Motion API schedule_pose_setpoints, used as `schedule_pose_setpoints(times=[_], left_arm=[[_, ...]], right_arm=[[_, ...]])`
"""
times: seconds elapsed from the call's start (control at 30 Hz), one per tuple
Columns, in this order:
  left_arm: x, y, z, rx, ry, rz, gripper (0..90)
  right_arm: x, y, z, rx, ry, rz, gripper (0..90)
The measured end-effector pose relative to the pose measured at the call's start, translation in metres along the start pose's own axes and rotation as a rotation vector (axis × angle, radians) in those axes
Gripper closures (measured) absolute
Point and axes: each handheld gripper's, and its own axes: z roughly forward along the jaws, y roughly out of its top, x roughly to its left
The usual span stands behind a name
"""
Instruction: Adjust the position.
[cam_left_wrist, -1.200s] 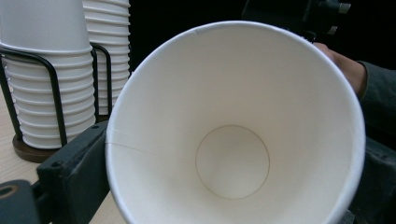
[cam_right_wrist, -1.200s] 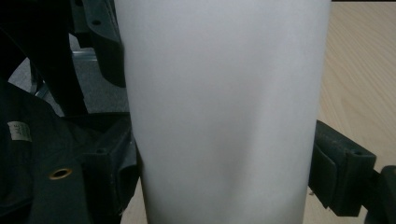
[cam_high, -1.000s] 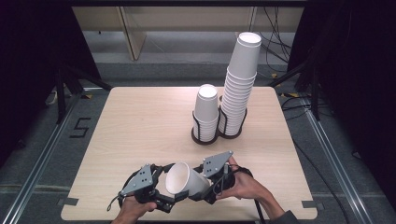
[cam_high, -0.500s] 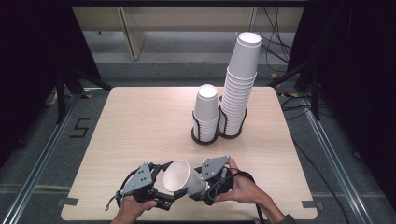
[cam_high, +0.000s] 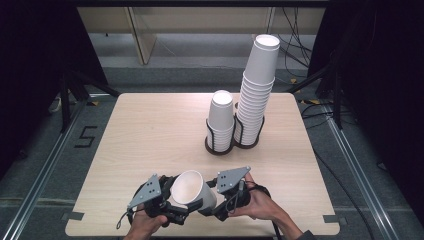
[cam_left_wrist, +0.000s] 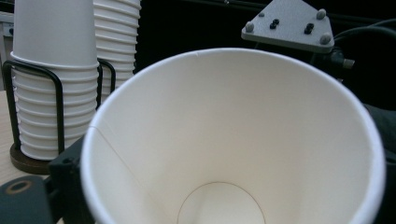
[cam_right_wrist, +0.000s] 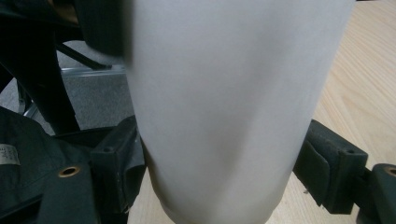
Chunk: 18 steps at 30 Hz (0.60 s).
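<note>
A white paper cup (cam_high: 192, 189) hangs just above the table's front edge, its mouth tilted up and left. My left gripper (cam_high: 175, 201) flanks it near the rim. One of its fingers (cam_left_wrist: 65, 172) lies against the outer wall, and the rim hides the other. Its jaws have just been opening a little, with the cup still between them. In the left gripper view I look straight into the cup (cam_left_wrist: 224, 140). My right gripper (cam_high: 212, 201) is shut on the cup's lower body (cam_right_wrist: 233, 102), a finger (cam_right_wrist: 116, 158) pressing on each side.
Two stacks of white cups stand in black wire holders (cam_high: 220, 145) at the table's back middle: a short stack (cam_high: 220, 117) and a tall leaning stack (cam_high: 257, 95). The light wooden table (cam_high: 150, 130) ends just in front of the hands.
The cup has shifted slightly left between the grippers and its mouth now faces a bit more upward. Both hands stay where they were.
</note>
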Motion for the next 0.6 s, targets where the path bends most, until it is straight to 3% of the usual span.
schedule_pose_setpoints(times=[0.3,0.43,0.5,0.6], left_arm=[[-0.0007,0.0007,-0.0002,0.019,0.001,0.011,11.1],[-0.0002,0.0005,-0.0002,0.042,0.035,0.028,12.6],[0.0015,0.0006,-0.0016,0.053,0.058,0.045,12.9],[0.0051,0.0029,-0.0045,0.049,0.094,0.043,13.0]], right_arm=[[0.0004,-0.0015,0.0016,-0.007,0.017,0.023,24.3],[-0.0022,-0.0048,0.0029,0.0,0.001,0.051,21.7],[-0.0038,-0.007,0.0023,0.027,-0.019,0.063,15.9],[-0.0057,-0.0097,-0.0011,0.036,-0.039,0.075,16.2]])
